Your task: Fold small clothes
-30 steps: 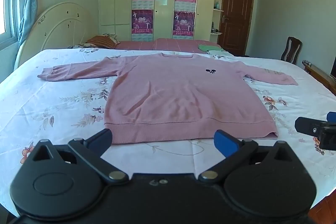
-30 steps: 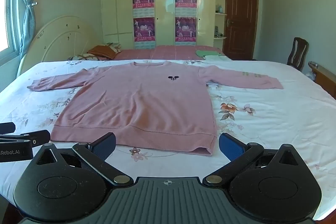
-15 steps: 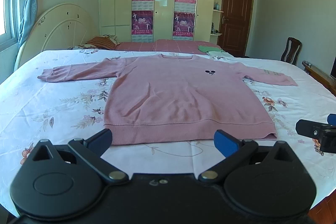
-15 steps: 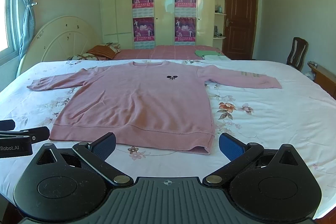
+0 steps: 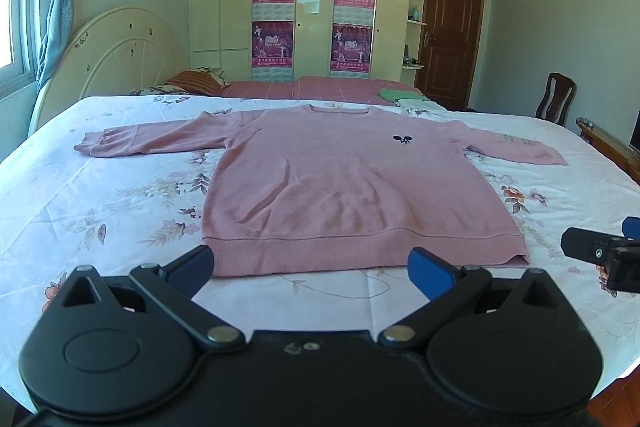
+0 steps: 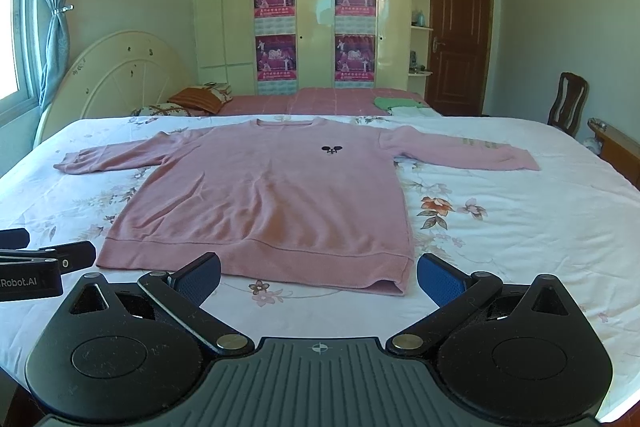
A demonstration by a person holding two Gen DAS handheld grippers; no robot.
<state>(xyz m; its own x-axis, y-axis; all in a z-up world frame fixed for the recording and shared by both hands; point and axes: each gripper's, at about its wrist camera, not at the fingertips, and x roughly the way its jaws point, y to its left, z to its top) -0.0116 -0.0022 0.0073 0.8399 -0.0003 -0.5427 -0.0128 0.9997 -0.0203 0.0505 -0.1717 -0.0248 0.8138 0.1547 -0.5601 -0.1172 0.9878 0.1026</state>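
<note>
Edged slightly nearer the hem since a second ago. Left gripper (image 5: 310,263) and right gripper (image 6: 319,274) both spread wide, holding nothing. Pink sweater (image 5: 340,179) flat on bed (image 5: 100,211), sleeves out, apparently wholly unfolded; every fold left.

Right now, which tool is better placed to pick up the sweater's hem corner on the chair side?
Right tool: open, with that corner of the pink sweater between its fingers; the left tool sits mid-hem.
</note>
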